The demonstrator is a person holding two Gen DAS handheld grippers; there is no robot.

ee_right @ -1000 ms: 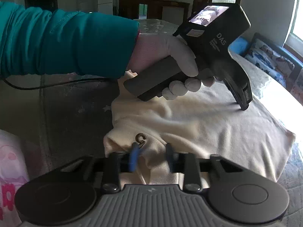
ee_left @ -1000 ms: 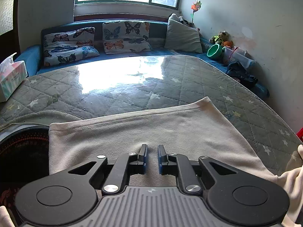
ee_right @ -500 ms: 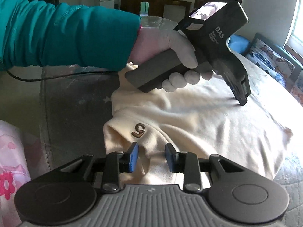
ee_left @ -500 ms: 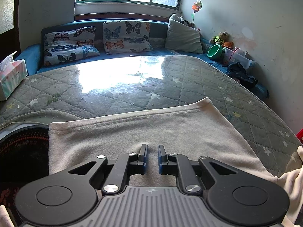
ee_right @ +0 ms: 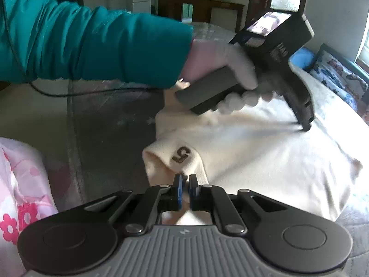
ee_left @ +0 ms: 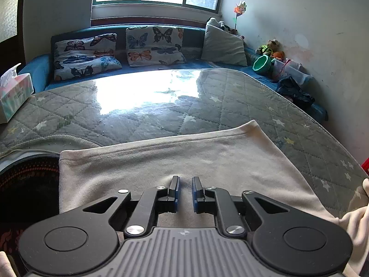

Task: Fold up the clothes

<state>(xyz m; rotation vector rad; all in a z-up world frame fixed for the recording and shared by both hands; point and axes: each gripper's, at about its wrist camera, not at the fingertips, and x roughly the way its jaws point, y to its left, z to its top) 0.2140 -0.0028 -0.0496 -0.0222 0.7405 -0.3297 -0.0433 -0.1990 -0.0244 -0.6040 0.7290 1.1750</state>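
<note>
**Cream garment spread on a quilted table, both grippers on it**

A large table (ee_left: 230, 97) covered in grey-green quilted cloth with small stars fills both views. Behind its far edge runs a blue bench (ee_left: 37, 73) under a window, carrying butterfly-print cushions (ee_left: 154, 46) and a plain grey cushion (ee_left: 223, 46). A tissue box (ee_left: 13, 97) stands at the table's far left corner.

A cream garment (ee_right: 265, 157) lies spread near the table's near edge, its straight stitched hem (ee_left: 184, 139) facing the bench. One part of it, with a dark "5" mark (ee_right: 181, 155) on it, is bunched up at the end nearest the right wrist camera.

A person's teal sleeve (ee_right: 92, 43) and white-gloved left hand (ee_right: 230, 69) hold the left gripper (ee_right: 305, 124), whose tip presses onto the middle of the garment. Its jaws stand narrow; from its own camera the left gripper's pads appear to rest on flat cloth, though whether any fabric is pinched between them is hard to tell.

The right gripper (ee_right: 185, 182) sits at the bunched end just below the "5", jaws drawn together, nipping a fold of the cream fabric.
</note>
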